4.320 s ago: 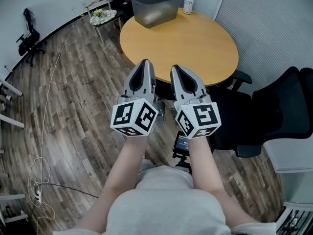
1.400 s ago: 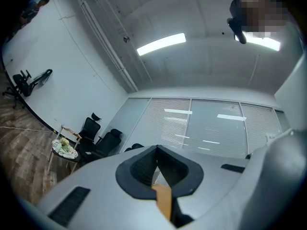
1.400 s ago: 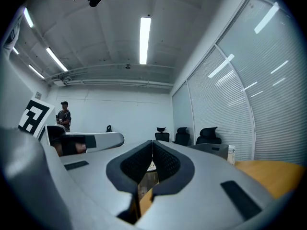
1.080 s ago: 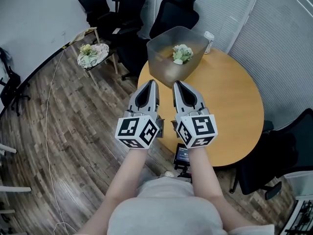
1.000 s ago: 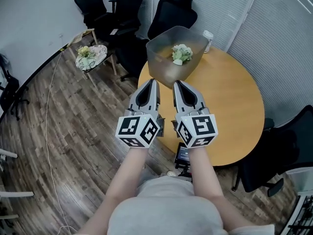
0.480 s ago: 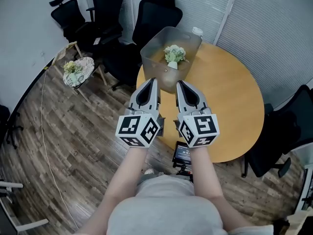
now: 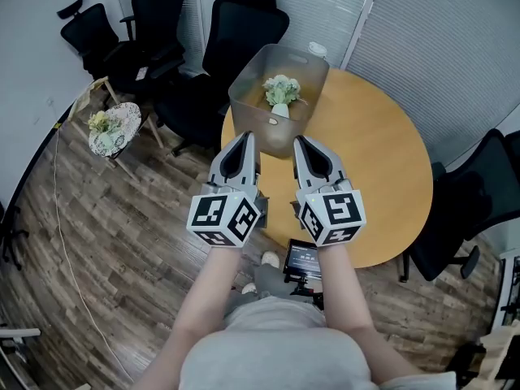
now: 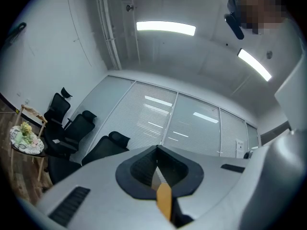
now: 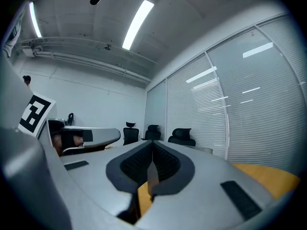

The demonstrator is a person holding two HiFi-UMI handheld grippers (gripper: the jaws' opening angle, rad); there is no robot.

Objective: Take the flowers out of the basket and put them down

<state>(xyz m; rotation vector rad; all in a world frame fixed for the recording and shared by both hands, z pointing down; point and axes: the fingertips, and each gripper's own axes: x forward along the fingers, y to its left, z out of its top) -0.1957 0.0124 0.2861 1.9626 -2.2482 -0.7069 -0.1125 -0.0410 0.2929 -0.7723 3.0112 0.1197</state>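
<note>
- While the person stood at the near edge of the round wooden counter point(image 7: 370, 157), both grippers were just held out side by side, pointing at the basket point(image 7: 253, 127).
- Left gripper point(image 7: 246, 137): fingers point(image 8: 139, 171) pressed together, nothing between them.
- Right gripper point(image 7: 300, 140): same deal, fingers point(image 9: 170, 164) closed tight on nothing.
- Neither one was touching the basket; both tips sat just short of its near wall.
- The basket was a see-through grey bin on the counter's far left edge.
- The flowers point(image 7: 280, 90) were inside it, a small pale green-and-white bunch standing upright.
- Off to the left, a little side table point(image 7: 114, 132) on the wood floor point(image 7: 122, 242) had another small bunch on it.
- Black office chairs point(image 7: 244, 23) stood behind the counter.
</note>
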